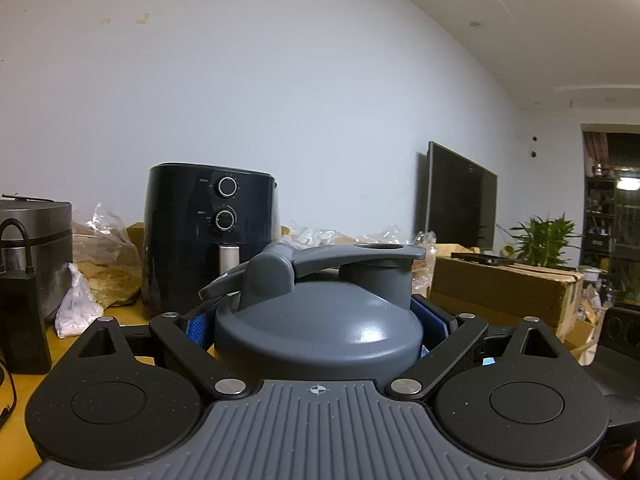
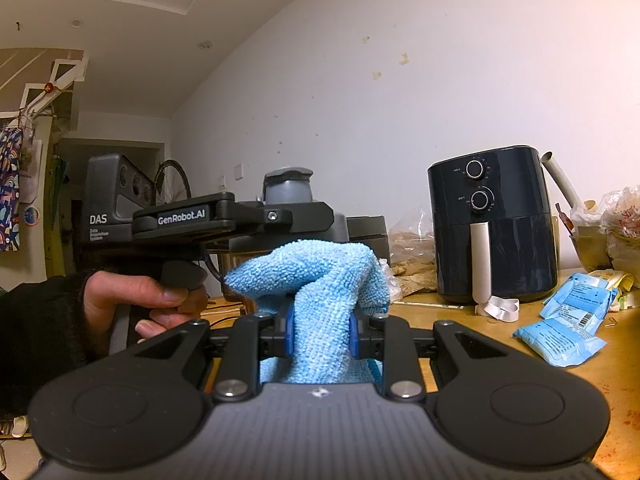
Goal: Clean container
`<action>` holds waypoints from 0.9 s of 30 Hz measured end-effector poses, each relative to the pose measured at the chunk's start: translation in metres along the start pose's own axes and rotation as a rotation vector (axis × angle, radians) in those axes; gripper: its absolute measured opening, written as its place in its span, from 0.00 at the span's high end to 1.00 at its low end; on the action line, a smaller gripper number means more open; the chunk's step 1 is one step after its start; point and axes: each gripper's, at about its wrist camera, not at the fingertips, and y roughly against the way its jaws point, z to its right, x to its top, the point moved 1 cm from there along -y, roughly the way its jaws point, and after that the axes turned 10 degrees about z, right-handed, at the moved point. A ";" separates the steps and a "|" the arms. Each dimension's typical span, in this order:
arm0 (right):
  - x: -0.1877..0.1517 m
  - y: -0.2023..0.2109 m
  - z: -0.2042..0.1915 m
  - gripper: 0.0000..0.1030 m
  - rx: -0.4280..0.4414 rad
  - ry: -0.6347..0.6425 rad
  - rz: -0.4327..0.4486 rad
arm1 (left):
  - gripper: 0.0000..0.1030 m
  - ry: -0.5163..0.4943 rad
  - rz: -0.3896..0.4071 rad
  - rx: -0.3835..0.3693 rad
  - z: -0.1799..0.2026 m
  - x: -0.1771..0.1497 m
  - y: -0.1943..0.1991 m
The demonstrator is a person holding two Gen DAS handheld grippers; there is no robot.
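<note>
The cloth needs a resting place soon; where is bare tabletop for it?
Bare table lies in front of the air fryer, left of the blue packets. Behind and right of the fryer, bags crowd the wall. The shaker bottle fills the left gripper.

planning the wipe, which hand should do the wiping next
Right. The right gripper is shut on the blue cloth; the left gripper is clamped around the grey bottle, so it looks better placed to steady it.
</note>
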 end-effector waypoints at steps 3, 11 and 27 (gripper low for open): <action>0.000 0.000 0.000 0.77 0.004 0.002 0.001 | 0.07 0.000 -0.003 -0.025 -0.002 0.000 0.000; 0.000 0.000 0.000 0.77 0.016 -0.001 0.000 | 0.07 0.012 -0.009 -0.110 -0.011 0.000 0.000; 0.000 -0.001 0.000 0.77 0.032 0.002 -0.005 | 0.07 0.022 -0.042 -0.253 -0.029 0.001 -0.006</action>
